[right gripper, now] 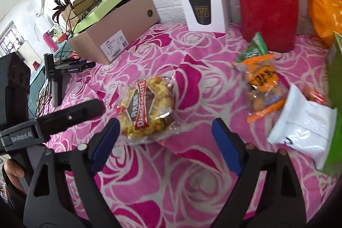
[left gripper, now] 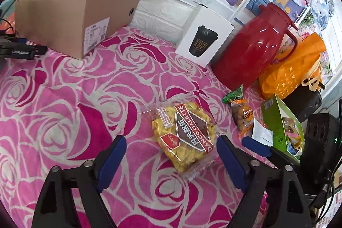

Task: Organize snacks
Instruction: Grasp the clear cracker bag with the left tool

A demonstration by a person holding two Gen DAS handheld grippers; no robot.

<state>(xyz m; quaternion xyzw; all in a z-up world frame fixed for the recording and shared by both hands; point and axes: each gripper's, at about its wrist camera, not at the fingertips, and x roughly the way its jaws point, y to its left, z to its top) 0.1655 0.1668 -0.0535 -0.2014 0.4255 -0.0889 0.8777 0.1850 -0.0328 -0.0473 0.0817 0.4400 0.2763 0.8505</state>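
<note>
Two open hand-held grippers; galette packet (left gripper: pixel 183 138) lies between them.

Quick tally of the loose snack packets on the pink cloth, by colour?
Yellow galette packet: 1
Orange packet: 1
Green packet: 1
White packet, partly inside the green box: 1
Total: 4

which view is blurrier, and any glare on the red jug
The right wrist view is blurrier: the orange snack packet and white packet smear, while the left wrist view shows the galette packet crisply. The red jug carries small white highlights in both views. Both bend straight edges.
</note>
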